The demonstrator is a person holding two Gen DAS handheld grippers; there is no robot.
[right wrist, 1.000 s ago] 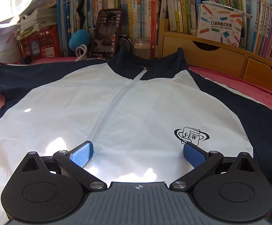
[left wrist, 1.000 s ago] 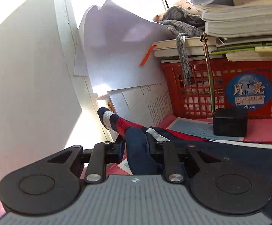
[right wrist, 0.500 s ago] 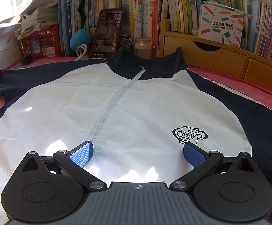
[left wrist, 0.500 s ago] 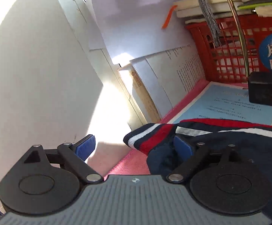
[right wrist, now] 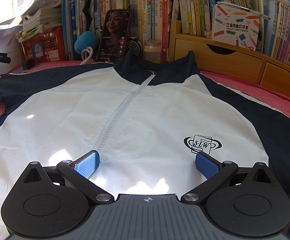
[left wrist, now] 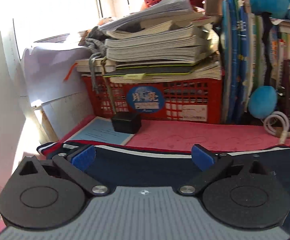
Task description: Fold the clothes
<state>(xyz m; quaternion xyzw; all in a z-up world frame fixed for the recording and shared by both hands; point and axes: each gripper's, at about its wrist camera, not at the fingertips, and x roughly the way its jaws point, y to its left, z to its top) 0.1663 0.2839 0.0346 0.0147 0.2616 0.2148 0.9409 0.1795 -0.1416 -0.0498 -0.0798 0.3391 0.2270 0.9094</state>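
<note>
One jacket lies spread face-up on the pink tabletop, zip closed, collar toward the books. Two grippers hover over it, both with jaws wide and holding nothing: the left gripper above the left sleeve near its striped cuff, the right gripper over the white front. The risk, I think, is at the cuff: one black box, one blue sheet and one red crate sit close, so a sweeping sleeve fold could drag them. One white cable lies near too.
</note>
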